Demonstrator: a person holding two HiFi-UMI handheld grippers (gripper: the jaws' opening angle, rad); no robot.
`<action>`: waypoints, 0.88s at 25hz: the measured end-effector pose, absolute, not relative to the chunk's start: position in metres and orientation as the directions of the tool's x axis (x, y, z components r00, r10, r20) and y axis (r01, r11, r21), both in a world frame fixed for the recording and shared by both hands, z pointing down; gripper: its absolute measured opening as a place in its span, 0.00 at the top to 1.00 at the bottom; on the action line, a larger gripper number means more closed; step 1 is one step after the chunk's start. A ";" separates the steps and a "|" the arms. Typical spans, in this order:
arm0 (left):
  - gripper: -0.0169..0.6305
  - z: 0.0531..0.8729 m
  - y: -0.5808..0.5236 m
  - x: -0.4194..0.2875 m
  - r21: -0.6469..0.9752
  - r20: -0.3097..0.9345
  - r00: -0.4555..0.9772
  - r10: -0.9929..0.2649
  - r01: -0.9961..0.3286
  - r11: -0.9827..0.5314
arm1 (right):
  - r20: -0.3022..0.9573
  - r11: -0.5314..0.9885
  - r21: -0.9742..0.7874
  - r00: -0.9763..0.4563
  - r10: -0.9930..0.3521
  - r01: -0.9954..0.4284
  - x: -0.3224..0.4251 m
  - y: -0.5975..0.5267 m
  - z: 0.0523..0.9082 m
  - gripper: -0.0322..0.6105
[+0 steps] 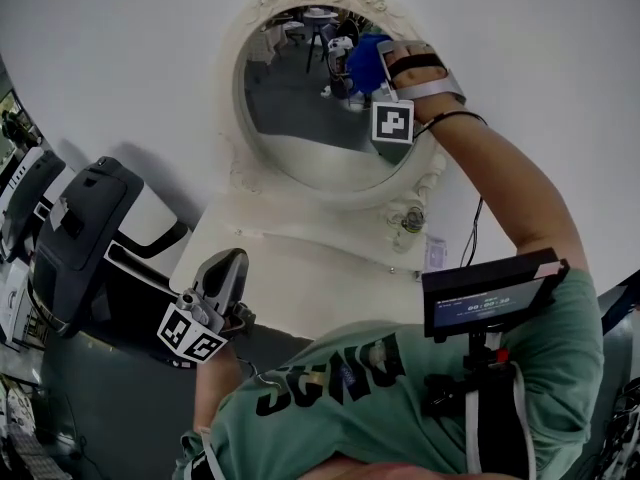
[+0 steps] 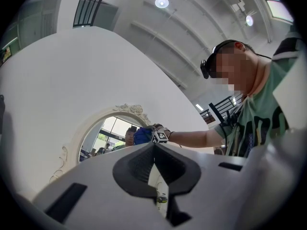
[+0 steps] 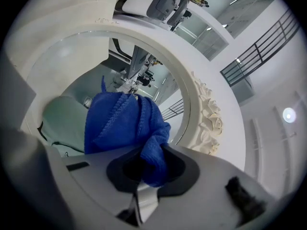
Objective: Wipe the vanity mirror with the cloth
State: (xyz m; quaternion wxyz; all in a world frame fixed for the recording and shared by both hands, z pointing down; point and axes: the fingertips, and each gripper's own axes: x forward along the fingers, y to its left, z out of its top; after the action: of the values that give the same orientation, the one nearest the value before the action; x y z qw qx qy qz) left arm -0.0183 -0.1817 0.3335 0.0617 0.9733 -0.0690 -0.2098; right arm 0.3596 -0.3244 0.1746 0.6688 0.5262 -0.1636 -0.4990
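Sitting bunched in the clenched jaws of the right gripper (image 3: 151, 163), the blue terry cloth (image 3: 125, 127) spills out forward of the black pads, held up at the glass of the oval vanity mirror with the white carved frame (image 3: 72, 66). Can't confirm cloth-to-glass contact from any view. In the head view the cloth (image 1: 364, 61) is at the upper right part of the mirror (image 1: 300, 118), close to the frame's right edge, with the person's right arm stretched up to it. Carved rosettes on the frame show just right of the cloth in the right gripper view.

Left gripper (image 2: 154, 150) has its jaws pressed together at the tips with nothing between them. It sits low and well apart from the mirror, near the front left edge of the white vanity table (image 1: 300, 258), pointing up towards the mirror. The left gripper view shows the cloth (image 2: 142, 135) at the mirror's right side.

The mirror stands on the table against a white wall. Black office chair (image 1: 80, 238) left of the table. Person wears a green printed shirt (image 1: 400, 388), with a small dark screen (image 1: 490, 298) mounted at the chest.
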 end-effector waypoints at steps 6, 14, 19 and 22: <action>0.96 0.340 -0.185 -0.029 0.166 -0.406 0.896 -0.181 -0.122 -0.978 | -0.329 0.056 0.835 0.578 -0.747 0.548 0.378 -0.305 0.180 0.88; 0.96 0.359 -0.180 -0.026 0.204 -0.397 0.900 -0.179 -0.104 -0.973 | -0.096 0.313 0.856 0.721 -0.686 0.412 0.411 -0.267 0.293 0.88; 0.96 0.377 -0.171 -0.023 0.243 -0.374 0.908 -0.187 -0.099 -0.965 | 0.129 0.499 0.822 0.765 -0.631 0.273 0.417 -0.257 0.415 0.88; 0.96 0.396 -0.166 -0.026 0.291 -0.344 0.913 -0.217 -0.116 -0.950 | 0.302 0.580 0.803 0.746 -0.593 0.137 0.406 -0.264 0.500 0.88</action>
State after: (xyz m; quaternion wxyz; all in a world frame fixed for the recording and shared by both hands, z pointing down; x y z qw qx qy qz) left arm -0.0259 -0.1655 0.3957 0.1332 0.9690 -0.0859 -0.1894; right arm 0.4058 -0.2641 0.4998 0.8428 0.4036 -0.2826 -0.2166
